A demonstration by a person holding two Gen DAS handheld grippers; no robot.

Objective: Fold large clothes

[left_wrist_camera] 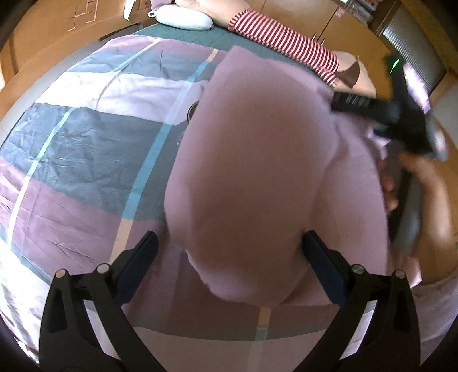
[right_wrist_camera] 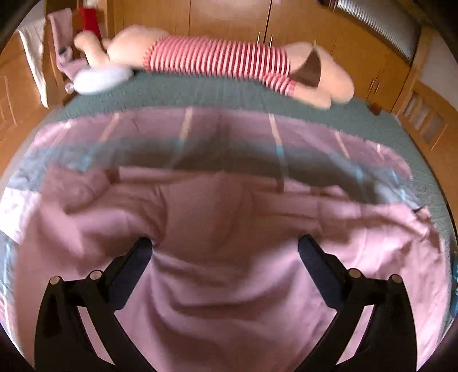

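A large pink garment lies on the bed over a pink, grey and white checked sheet. In the left wrist view my left gripper is open, its jaws wide apart on either side of a blurred pink fold close to the camera. The right gripper shows at the right edge of that view, held in a hand, blurred, at the garment's far edge. In the right wrist view my right gripper is open with jaws wide apart over the spread pink garment.
A big plush toy in a red-and-white striped shirt lies along the far edge of the bed on a green blanket. A white pillow-like object lies beside it. Wooden wardrobes stand behind.
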